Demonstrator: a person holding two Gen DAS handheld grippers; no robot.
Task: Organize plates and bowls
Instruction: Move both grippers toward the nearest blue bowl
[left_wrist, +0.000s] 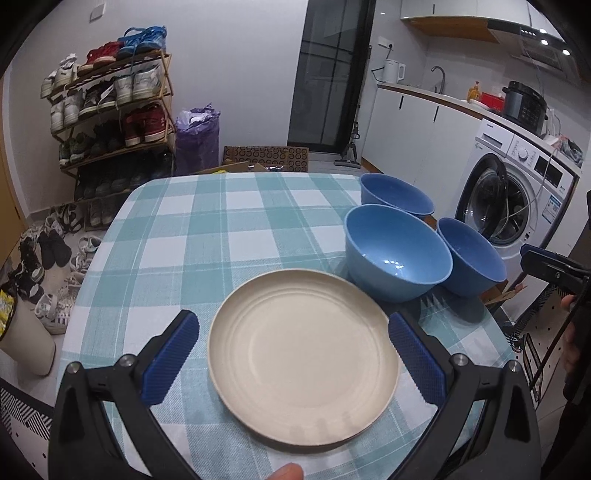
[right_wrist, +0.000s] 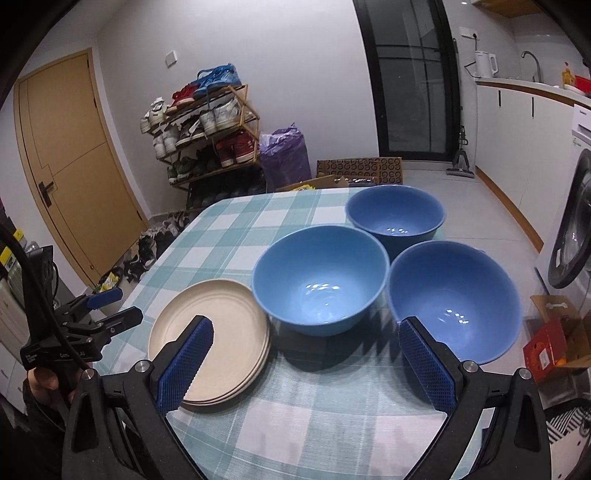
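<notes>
Left gripper (left_wrist: 293, 350): jaws spread wide, holding nothing; hovers over the plates with a blue pad on either side of the rim.
Right gripper (right_wrist: 304, 362): jaws wide apart, empty; aimed at the bowls from the table's near edge.
Plates (right_wrist: 210, 341): cream stack, lying flat, face up on the checked tablecloth (right_wrist: 236, 236); round, so no long axis; rim touching or just beside the middle bowl.
Bowls: three blue, all upright, mouths up; middle bowl (right_wrist: 319, 278), far bowl (right_wrist: 395, 216), right bowl (right_wrist: 454, 297); clustered close together at the table's right side.
</notes>
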